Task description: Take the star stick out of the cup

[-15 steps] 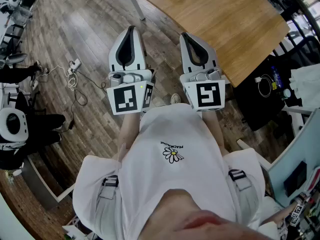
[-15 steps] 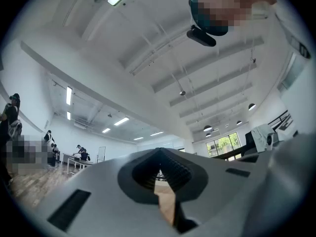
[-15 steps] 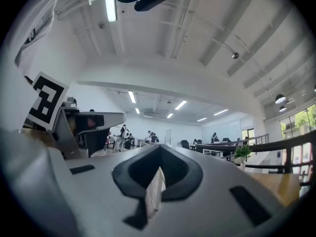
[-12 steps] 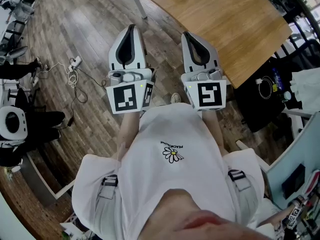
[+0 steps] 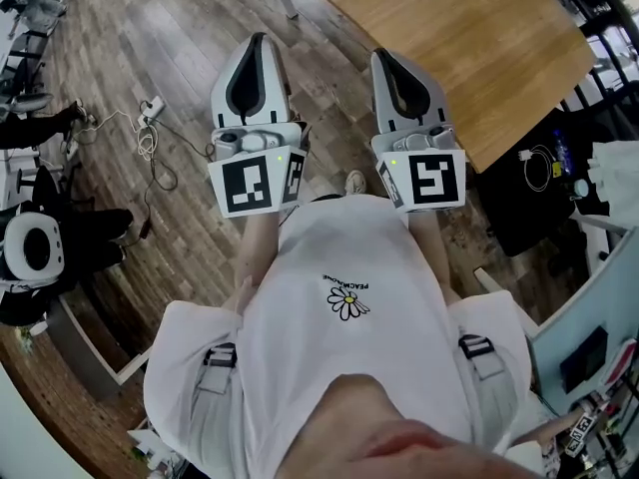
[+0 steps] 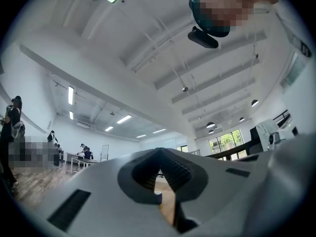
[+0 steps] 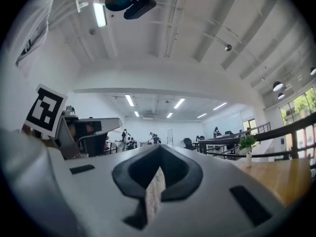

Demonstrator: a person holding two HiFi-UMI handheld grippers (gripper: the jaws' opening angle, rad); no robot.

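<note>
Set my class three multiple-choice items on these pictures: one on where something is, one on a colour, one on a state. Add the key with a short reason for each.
1. In the head view, where is the wooden table?
A. upper right
B. lower left
C. bottom centre

2. What colour is the person's T-shirt?
A. black
B. white
C. red

3. How do the jaws of the left gripper stand?
A. wide apart
B. shut on a cup
C. together, with nothing held

Key:
1 A, the tabletop fills the upper right corner of the head view.
2 B, the T-shirt is white, with a small daisy print on it.
3 C, the left gripper view shows the jaws meeting at the tip with nothing between them.
</note>
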